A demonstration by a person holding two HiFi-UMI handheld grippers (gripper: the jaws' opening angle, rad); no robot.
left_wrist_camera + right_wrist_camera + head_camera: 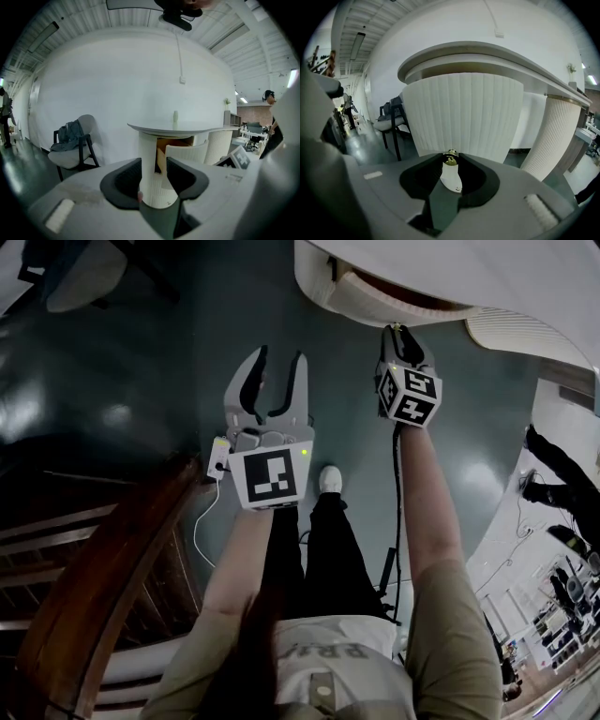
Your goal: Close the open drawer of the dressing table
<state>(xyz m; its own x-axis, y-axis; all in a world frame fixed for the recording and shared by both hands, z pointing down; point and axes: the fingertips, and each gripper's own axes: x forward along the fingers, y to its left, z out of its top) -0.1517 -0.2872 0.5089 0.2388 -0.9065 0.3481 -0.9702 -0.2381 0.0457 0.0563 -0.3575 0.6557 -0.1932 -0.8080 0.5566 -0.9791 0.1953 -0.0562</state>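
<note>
Head view: the top edge cuts off the dressing table (469,273), whose worktop (394,259) hides all of the drawer (375,310) but its curved front; the marker cube (410,395) hides most of the right hand-held gripper (399,330). Left gripper view: the ribbed pedestal (149,154) hides part of the drawer's inside, the left hand-held gripper (153,163) covers its lower front, and the vessel (176,116) on the worktop is too small to identify. Right gripper view: jaw tips partly cover the knob (450,158).
</note>
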